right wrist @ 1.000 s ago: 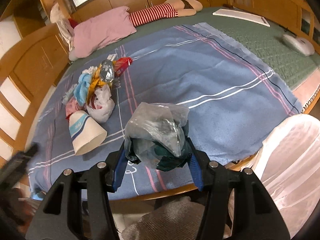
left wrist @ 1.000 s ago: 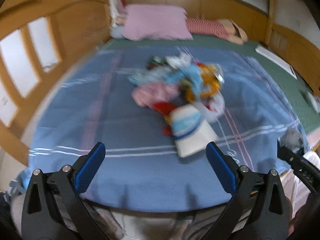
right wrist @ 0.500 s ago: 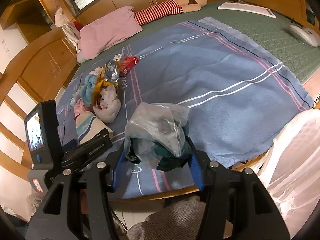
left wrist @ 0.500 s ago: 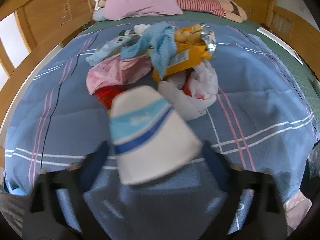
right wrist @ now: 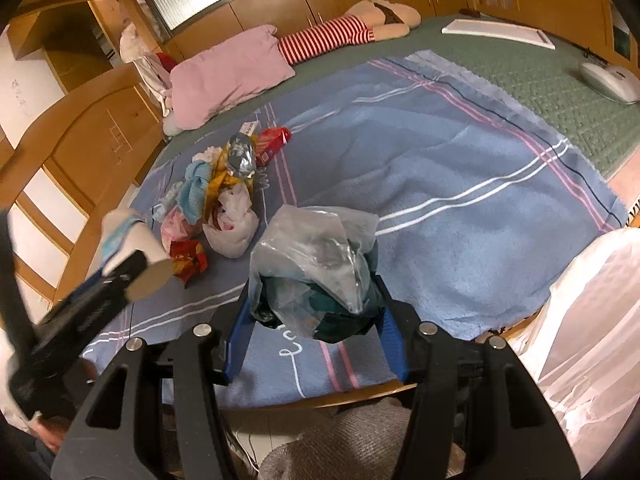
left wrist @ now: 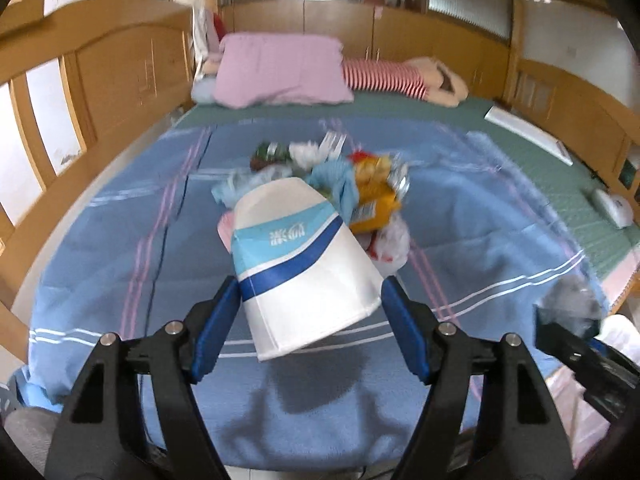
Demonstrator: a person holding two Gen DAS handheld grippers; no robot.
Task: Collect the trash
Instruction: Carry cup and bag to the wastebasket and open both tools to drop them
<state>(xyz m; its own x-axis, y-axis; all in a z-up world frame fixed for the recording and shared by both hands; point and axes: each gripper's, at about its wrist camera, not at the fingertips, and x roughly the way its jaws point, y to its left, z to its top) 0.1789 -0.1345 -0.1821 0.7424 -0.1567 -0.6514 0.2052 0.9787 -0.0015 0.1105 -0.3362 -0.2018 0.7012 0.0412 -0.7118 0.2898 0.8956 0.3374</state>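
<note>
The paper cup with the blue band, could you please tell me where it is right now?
In the left wrist view the paper cup sits centre frame between the closing left claw's blue pads, just in front of the trash pile on the blue blanket.

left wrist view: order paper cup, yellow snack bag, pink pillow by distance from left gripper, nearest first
1. paper cup, between the closing jaws of the left gripper.
2. yellow snack bag, mid-blanket, just right of centre.
3. pink pillow, far end of the bed.

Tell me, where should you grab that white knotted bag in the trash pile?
Probably the bunched knot on top of the white knotted bag, coming from above. Its belly looks round and soft, and wrappers crowd its left, so the narrow top should fit the jaws best.
</note>
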